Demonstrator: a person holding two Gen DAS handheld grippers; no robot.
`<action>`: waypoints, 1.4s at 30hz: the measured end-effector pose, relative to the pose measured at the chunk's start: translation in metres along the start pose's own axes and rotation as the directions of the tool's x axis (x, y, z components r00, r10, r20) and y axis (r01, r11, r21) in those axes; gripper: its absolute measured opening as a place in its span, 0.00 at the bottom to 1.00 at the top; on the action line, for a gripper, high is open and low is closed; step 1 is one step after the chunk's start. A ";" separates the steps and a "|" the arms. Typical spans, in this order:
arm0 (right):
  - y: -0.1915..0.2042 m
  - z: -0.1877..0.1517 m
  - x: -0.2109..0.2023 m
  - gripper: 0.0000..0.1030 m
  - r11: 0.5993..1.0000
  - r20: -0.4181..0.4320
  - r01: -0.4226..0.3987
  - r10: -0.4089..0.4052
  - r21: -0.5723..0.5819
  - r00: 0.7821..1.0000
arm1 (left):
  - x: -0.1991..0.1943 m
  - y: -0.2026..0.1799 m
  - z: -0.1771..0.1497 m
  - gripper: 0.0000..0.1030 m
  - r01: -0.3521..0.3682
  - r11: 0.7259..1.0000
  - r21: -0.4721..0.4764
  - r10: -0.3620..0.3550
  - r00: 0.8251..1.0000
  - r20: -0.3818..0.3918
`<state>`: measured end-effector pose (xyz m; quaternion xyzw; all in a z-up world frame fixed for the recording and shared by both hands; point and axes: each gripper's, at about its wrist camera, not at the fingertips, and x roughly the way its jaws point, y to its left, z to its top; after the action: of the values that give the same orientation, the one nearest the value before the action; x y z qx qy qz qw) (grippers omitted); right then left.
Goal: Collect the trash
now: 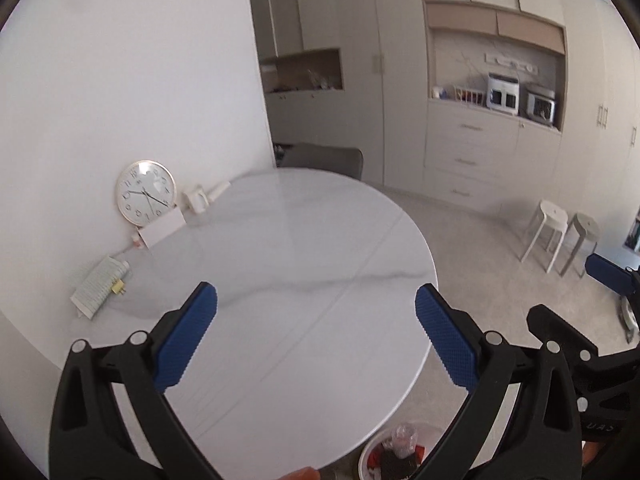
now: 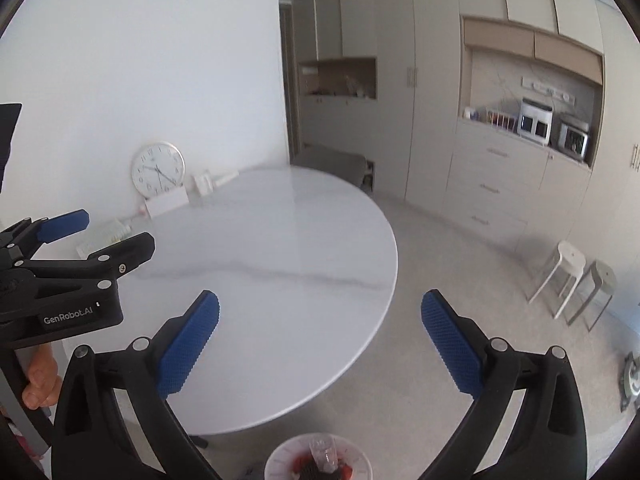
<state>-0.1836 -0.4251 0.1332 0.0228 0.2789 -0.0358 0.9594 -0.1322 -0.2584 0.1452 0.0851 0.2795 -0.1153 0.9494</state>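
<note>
Both claws stood spread wide with nothing between the pads: the left gripper (image 1: 316,334) and the right gripper (image 2: 320,340) hung above the round white table (image 2: 280,280). The trash bin (image 2: 280,458), holding a crumpled clear bottle (image 2: 325,454) and dark scraps, sat on the floor at six o'clock below the table's edge. A wall clock (image 1: 145,193) leaned at ten o'clock.

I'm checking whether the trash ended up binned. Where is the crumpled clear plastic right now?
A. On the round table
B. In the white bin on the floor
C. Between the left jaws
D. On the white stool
B: the crumpled clear plastic lies inside the white bin on the floor beside the round table.
</note>
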 end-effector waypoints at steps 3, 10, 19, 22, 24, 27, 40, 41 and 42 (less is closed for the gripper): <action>0.004 0.033 -0.025 0.98 1.000 0.108 -0.023 0.024 -0.009 0.994 | -0.026 0.021 0.028 0.92 -0.053 0.998 -0.035 0.056 0.993 0.103; 0.020 0.074 -0.065 0.98 0.998 0.286 -0.050 0.059 -0.038 0.956 | -0.061 0.046 0.048 0.92 -0.155 0.985 -0.077 0.168 0.963 0.213; 0.025 0.068 -0.053 0.98 0.997 0.252 -0.065 0.071 -0.033 0.965 | -0.052 0.041 0.025 0.92 -0.164 0.982 -0.098 0.177 0.973 0.148; 0.025 0.064 -0.052 0.98 0.998 0.243 -0.057 0.061 -0.026 0.968 | -0.048 0.043 0.024 0.92 -0.157 0.982 -0.109 0.171 0.977 0.129; 0.021 0.064 -0.050 0.98 0.998 0.237 -0.055 0.057 -0.019 0.970 | -0.050 0.045 0.022 0.92 -0.150 0.982 -0.118 0.164 0.979 0.120; 0.022 0.061 -0.051 0.98 0.999 0.236 -0.051 0.053 -0.012 0.970 | -0.050 0.044 0.021 0.92 -0.152 0.981 -0.118 0.166 0.979 0.115; 0.029 0.053 -0.055 0.98 0.998 0.232 -0.054 0.055 -0.010 0.971 | -0.048 0.048 0.022 0.92 -0.153 0.980 -0.123 0.166 0.981 0.101; 0.029 0.053 -0.055 0.98 0.998 0.231 -0.055 0.055 -0.010 0.971 | -0.048 0.048 0.022 0.92 -0.152 0.981 -0.122 0.165 0.981 0.101; 0.029 0.053 -0.054 0.98 0.998 0.229 -0.055 0.056 -0.010 0.972 | -0.048 0.048 0.022 0.92 -0.153 0.981 -0.122 0.165 0.981 0.100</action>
<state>-0.1989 -0.3966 0.2076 0.0245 0.1657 -0.0110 0.9858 -0.1473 -0.2090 0.1942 0.0465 0.2253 -0.0273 0.9728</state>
